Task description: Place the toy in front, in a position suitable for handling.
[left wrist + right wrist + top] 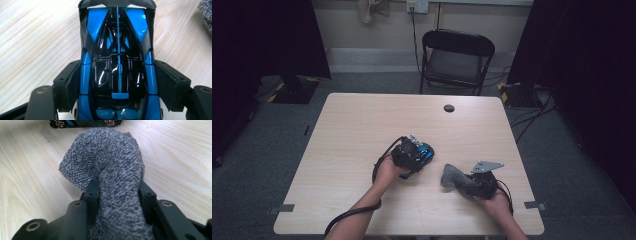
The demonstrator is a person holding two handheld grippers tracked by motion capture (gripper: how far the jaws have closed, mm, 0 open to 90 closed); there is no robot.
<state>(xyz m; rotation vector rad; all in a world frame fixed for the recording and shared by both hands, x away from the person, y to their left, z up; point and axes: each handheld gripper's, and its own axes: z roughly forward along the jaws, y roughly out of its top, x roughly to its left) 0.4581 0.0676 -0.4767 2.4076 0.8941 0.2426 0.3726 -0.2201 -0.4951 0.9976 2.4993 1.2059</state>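
Toy car (pixel 117 67), blue and black, sits between the jaws of the left gripper (pixel 117 82) on the table (pixel 32 42); in the left gripper view the two black pads lie against its flanks, one on each side, so the gripper is clamped on the car's body at a fairly wide spread. In the high view the car (pixel 423 151) lies just left of centre, with the left gripper (pixel 412 155) over it. Grey cloth (pixel 110 170), a knitted fabric, is pinched between the jaws of the right gripper (pixel 118 192); they are drawn in narrowly around a bunched neck of the fabric, whose free end spreads above. In the high view the cloth (pixel 452 176) and right gripper (pixel 472 184) lie right of centre, well apart from the car.
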